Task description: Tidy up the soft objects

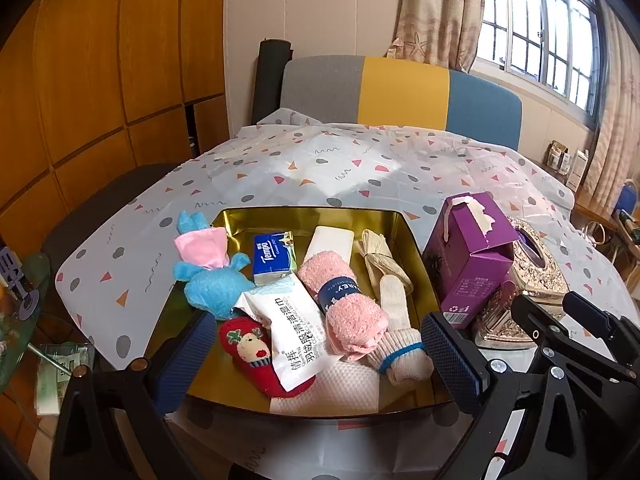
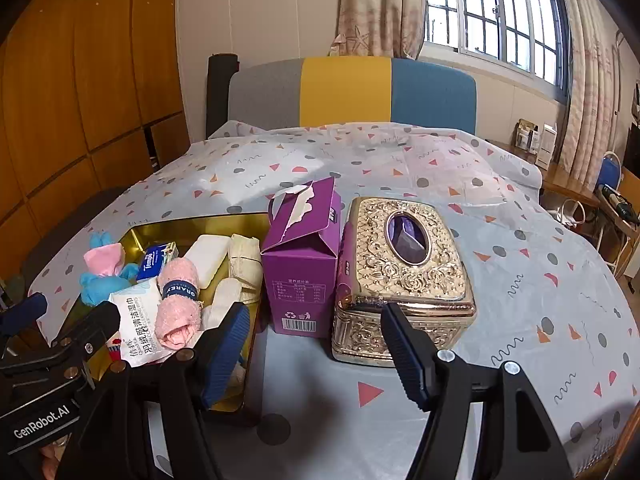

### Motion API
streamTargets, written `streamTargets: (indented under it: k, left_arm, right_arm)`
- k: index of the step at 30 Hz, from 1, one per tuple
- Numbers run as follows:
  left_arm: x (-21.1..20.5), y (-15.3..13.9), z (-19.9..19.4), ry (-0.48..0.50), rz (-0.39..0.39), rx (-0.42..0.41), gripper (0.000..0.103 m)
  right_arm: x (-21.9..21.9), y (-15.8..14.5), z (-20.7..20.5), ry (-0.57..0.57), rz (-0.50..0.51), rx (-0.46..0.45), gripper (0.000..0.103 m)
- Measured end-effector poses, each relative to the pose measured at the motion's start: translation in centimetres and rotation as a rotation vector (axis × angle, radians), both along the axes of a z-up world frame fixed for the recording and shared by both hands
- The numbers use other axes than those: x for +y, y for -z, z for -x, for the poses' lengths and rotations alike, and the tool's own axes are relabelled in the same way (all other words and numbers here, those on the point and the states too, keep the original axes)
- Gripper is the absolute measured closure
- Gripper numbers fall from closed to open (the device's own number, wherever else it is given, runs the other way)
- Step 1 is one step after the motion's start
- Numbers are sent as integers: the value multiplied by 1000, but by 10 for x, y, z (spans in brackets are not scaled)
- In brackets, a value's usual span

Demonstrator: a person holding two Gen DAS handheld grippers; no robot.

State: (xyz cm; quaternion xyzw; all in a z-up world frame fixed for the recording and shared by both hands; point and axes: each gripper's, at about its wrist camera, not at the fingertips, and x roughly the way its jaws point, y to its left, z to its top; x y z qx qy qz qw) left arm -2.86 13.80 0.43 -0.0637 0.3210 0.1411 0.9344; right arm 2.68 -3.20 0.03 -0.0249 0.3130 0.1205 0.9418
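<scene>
A gold tin tray (image 1: 280, 216) holds soft things: a blue plush toy (image 1: 208, 280), a Tempo tissue pack (image 1: 274, 256), a wet-wipe pack (image 1: 292, 340), a pink rolled towel (image 1: 344, 304), a red reindeer sock (image 1: 256, 352), a white sock (image 1: 400, 344) and a cream cloth (image 1: 380, 252). My left gripper (image 1: 316, 356) is open and empty above the tray's near edge. My right gripper (image 2: 316, 356) is open and empty in front of the purple tissue box (image 2: 300, 264) and the gold tissue case (image 2: 404, 276).
The table wears a patterned plastic cloth (image 2: 520, 280). A grey, yellow and blue chair back (image 2: 348, 92) stands behind it. The tray also shows at left in the right wrist view (image 2: 136, 236). A side table (image 1: 24, 312) stands at far left.
</scene>
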Motion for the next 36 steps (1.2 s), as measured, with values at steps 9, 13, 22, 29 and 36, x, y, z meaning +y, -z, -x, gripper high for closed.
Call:
streamTargets:
  k: [9, 13, 22, 29, 36]
  left_arm:
    - [-1, 3, -1, 5, 3, 9, 0]
    - [-1, 3, -2, 7, 5, 10, 0]
    - [-2, 4, -1, 9, 8, 14, 0]
    - [-2, 4, -1, 8, 9, 17, 0]
    - [-1, 4, -1, 13, 16, 23, 0]
  right_arm:
    - [0, 1, -1, -1, -1, 2, 34]
    - [0, 1, -1, -1, -1, 0, 34]
    - [2, 1, -1, -4, 4, 4, 34]
    - [3, 2, -1, -8, 8, 5, 34]
    - [3, 2, -1, -8, 8, 8, 34]
